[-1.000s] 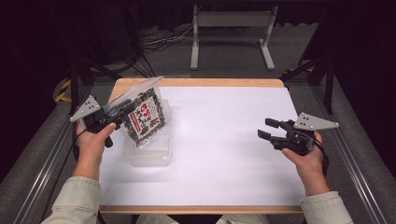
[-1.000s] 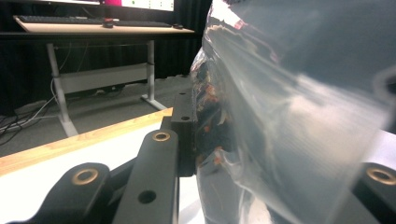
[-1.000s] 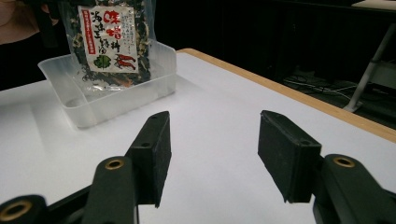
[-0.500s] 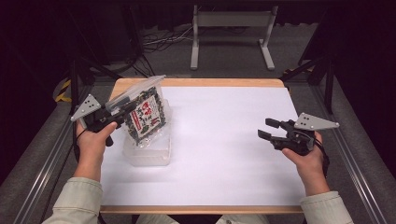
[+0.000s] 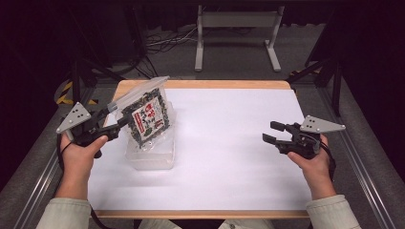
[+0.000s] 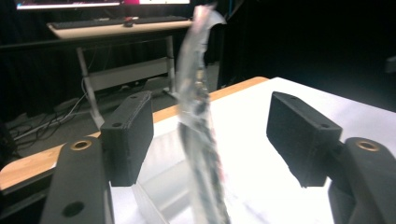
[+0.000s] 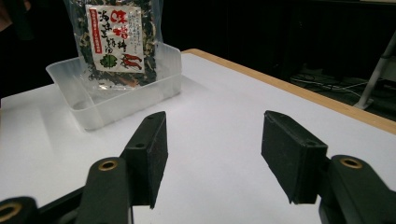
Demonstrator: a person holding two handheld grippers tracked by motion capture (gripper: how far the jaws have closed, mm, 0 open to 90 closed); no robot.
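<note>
White table [image 5: 229,157]: left gripper [image 5: 117,125] fingers just opening, packet [image 5: 145,119] loose between, standing in tub [image 5: 153,155]; right gripper [image 5: 273,133] fingers spread.

Dark room; grey metal stand [image 5: 237,36] behind table [image 5: 229,85].

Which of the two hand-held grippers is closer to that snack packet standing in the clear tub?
The left gripper: its open jaws flank the packet. The right gripper hovers far across the table.
</note>
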